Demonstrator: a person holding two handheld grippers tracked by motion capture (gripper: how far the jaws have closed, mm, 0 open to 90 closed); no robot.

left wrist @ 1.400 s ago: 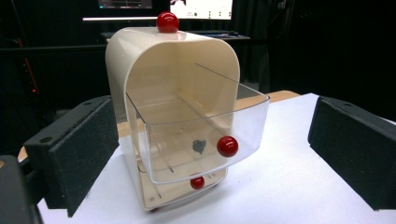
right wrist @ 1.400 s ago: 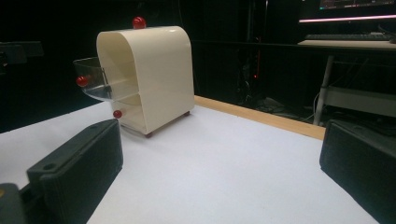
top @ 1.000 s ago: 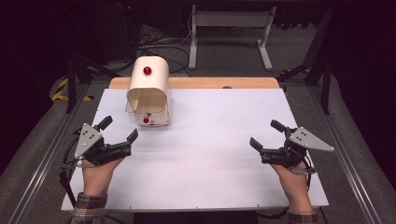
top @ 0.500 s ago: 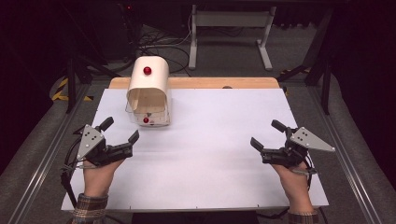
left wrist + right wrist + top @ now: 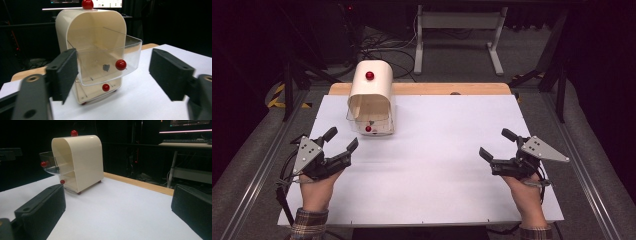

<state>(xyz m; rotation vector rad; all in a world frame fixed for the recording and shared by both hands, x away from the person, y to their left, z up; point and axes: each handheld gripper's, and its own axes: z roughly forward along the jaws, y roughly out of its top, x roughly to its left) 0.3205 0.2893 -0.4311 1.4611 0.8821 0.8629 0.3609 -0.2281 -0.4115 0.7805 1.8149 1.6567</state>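
Observation:
A cream cabinet (image 5: 371,95) with a red knob on top (image 5: 370,75) stands at the back left of the white table top (image 5: 437,150). Its upper clear drawer (image 5: 107,60) is pulled out and carries a red knob (image 5: 120,64). A lower drawer has a smaller red knob (image 5: 105,87). My left gripper (image 5: 343,139) rests near the table's left front, pointing at the cabinet from a short way off. It is open, its jaws have just been closing, and nothing is between them. My right gripper (image 5: 495,143) rests at the right front, open and empty.
A wooden strip (image 5: 437,88) runs along the table's far edge. Behind it stand a grey table frame (image 5: 459,30) and cables on a dark floor. Metal rails (image 5: 592,165) flank the table. A monitor glows in the right gripper view (image 5: 190,125).
The left gripper's jaws have drawn somewhat closer together. Both hands and the cabinet stay where they were.

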